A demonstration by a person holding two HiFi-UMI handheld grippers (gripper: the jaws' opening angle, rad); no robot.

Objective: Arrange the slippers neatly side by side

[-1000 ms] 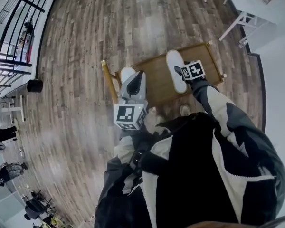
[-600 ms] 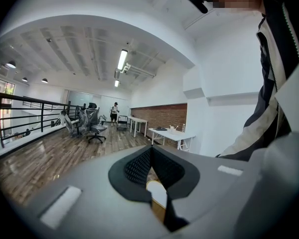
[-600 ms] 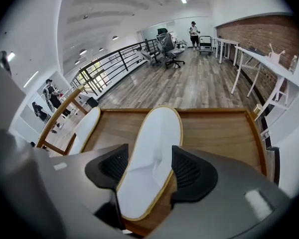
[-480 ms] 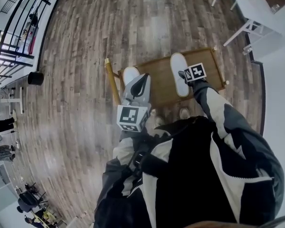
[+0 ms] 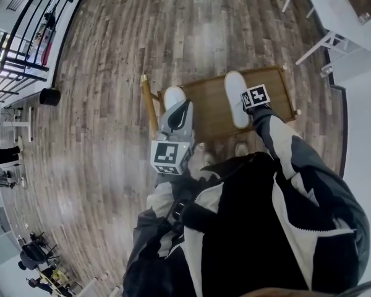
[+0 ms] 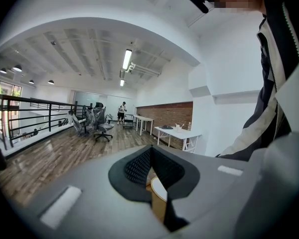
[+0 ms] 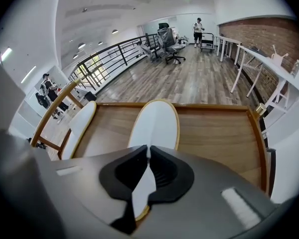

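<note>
Left tool [image 5: 183,106]: shut on nothing, held level over the left slipper [image 5: 172,96].
Left slipper: at the tabletop's [image 5: 207,107] left edge, well apart from its mate.
Right slipper [image 5: 235,101]: mid-tabletop, long axis pointing away from me.
Right tool [image 5: 243,99]: jaws just closed, pinching its near end.
Progress: I judge the pairing still to do.

LOFT OFFICE: A weathered wood-plank floor [image 5: 111,73] spreads through the bright room, edged by a black metal railing [image 5: 25,48]. White tables [image 7: 254,54] line a brick wall [image 7: 271,31], and office chairs [image 7: 168,38] stand at the far end. Strip lights [image 6: 126,59] run along the white ceiling. A low wooden bench [image 5: 210,104] sits in the foreground.
</note>
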